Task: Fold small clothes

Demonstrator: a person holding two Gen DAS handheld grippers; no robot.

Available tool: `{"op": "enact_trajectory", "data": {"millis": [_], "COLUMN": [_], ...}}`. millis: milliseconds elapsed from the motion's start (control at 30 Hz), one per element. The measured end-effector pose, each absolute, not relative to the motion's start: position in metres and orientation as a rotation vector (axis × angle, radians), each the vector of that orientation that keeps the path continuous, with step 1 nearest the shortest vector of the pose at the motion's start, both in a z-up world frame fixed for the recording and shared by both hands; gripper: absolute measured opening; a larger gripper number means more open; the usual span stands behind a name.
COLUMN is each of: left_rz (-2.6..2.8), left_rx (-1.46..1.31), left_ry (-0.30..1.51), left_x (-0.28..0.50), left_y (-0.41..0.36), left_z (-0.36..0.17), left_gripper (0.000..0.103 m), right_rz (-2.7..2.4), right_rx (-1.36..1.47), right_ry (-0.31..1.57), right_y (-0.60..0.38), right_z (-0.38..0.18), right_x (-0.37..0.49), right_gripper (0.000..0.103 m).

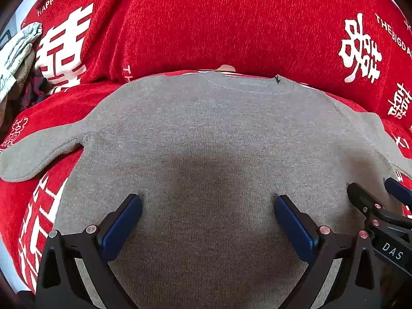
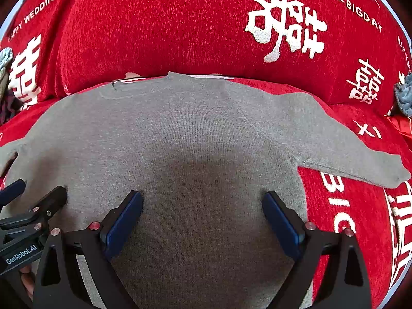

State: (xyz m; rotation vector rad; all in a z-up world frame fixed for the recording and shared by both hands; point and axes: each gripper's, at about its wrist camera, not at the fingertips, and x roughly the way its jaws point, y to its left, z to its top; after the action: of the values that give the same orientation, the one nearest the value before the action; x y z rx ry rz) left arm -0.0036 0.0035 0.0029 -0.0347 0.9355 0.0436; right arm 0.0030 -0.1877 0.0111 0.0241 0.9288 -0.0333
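Red sofa cover (image 1: 231, 25) with white wedding lettering under everything. Grey sweater (image 1: 206, 134) spread flat, front down the seat, neckline far from both tools, sleeves out to either side. Left hand-held gripper (image 1: 208, 206) spread wide over sweater's lower body, gripping nothing. Right hand-held gripper (image 2: 202, 202) just beside it, also wide apart, nothing between pads. Crumpled clothes pile (image 1: 18, 51) far left of left hand-held gripper.
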Motion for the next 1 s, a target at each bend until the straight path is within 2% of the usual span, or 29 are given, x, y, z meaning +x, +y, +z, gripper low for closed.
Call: {"op": "enact_trajectory", "data": {"millis": [1000], "left_rz": [0.078], "left_rx": [-0.048], "left_ry": [0.989], "left_x": [0.011], "left_y": [0.003], "left_z": [0.003], "left_gripper": [0.103], "right_rz": [-0.033], "right_rx": [0.026], "right_ry": [0.938], "right_y": [-0.185], "right_z": [0.011], "right_x": [0.005], "right_gripper": [0.097]}}
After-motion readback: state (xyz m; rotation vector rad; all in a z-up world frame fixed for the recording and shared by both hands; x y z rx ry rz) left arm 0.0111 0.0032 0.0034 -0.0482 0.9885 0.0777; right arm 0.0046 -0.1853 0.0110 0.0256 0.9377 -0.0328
